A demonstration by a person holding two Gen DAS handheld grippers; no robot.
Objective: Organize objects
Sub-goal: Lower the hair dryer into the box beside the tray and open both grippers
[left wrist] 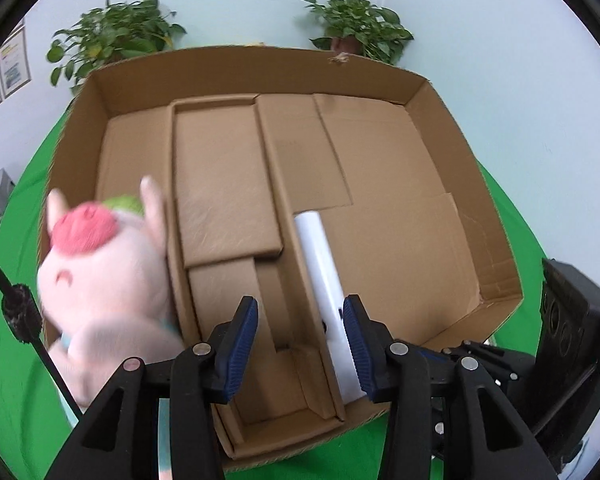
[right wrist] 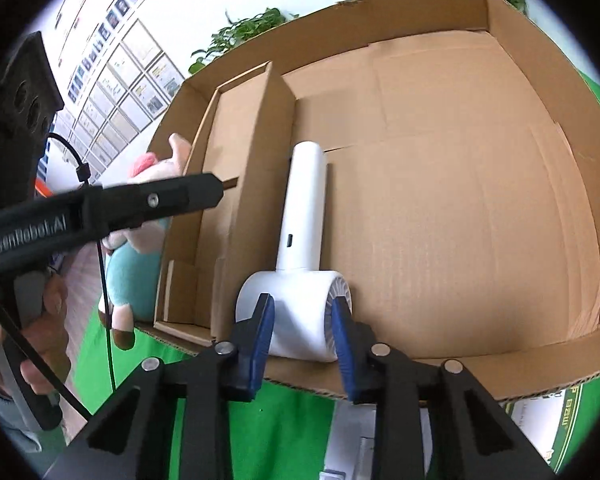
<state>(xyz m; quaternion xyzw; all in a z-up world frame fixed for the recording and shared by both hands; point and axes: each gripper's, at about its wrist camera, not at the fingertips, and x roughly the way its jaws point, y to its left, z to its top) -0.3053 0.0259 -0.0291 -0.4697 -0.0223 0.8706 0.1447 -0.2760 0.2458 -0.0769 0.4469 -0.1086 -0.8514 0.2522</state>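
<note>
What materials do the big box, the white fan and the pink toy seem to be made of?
Box: corrugated cardboard, matte brown, fluting visible at cut edges. White fan: probably plastic, smooth with a slight sheen. Pink toy: plush fabric, fuzzy surface.

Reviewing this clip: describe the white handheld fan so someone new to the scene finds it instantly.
Find the big open cardboard box on the green cloth. The fan lies in its wide compartment against the cardboard divider, round head nearest, between the right tongs. It is the only smooth white plastic thing; the pink plush sits outside.
</note>
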